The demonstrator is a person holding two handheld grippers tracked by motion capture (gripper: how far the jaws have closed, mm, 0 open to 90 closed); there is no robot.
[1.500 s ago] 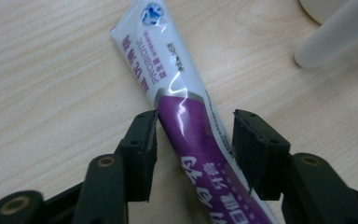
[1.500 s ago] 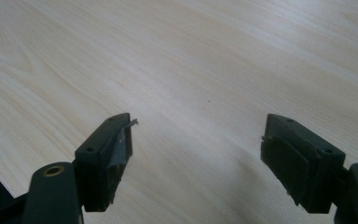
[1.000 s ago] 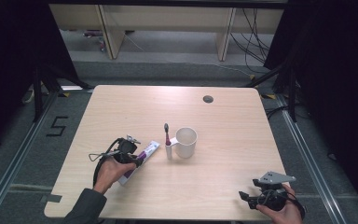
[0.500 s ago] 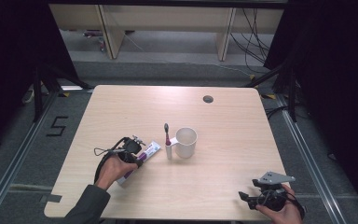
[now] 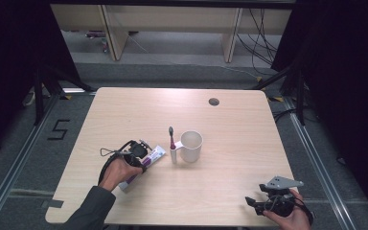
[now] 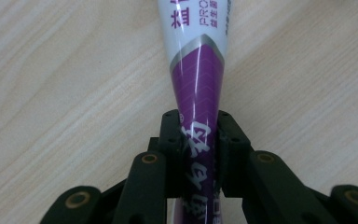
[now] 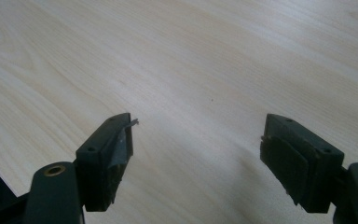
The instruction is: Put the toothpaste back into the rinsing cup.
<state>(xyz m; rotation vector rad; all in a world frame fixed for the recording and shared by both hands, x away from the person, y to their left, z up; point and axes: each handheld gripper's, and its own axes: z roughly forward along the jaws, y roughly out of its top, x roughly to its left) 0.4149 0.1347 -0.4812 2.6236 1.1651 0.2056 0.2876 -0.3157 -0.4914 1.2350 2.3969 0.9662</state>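
The left gripper (image 5: pixel 141 152) has its jaws pressed against both flat sides of one toothpaste tube (image 5: pixel 146 163), a purple and white tube lying on the tabletop (image 5: pixel 124 110) left of centre and somewhat toward the person's edge. In the high view the tube's long axis runs on a diagonal: one end points up and to the right toward the mug, the other down and to the left toward the person's left hand (image 5: pixel 117 170). The upper right end lies near the mug's base without touching it. In the left gripper view the tube (image 6: pixel 196 93) runs straight away from the camera between the two black pads (image 6: pixel 171 140). There its purple part sits in the grip and its white printed part stretches beyond the tips, flat against the wood.

The right gripper (image 5: pixel 256 203) sits at the near right corner of the tabletop, held in the person's right hand (image 5: pixel 287 218), well apart from the tube. Its jaws stand wide with bare wood between them in the right gripper view (image 7: pixel 196 144), and nothing is held.

One white mug (image 5: pixel 191 146) stands upright near the middle of the tabletop. One toothbrush (image 5: pixel 171 139) stands upright just beside the mug's left side, head up. One small round hole (image 5: pixel 214 101) shows in the tabletop near its far edge. There are two grippers, one tube, one mug and one toothbrush in all.
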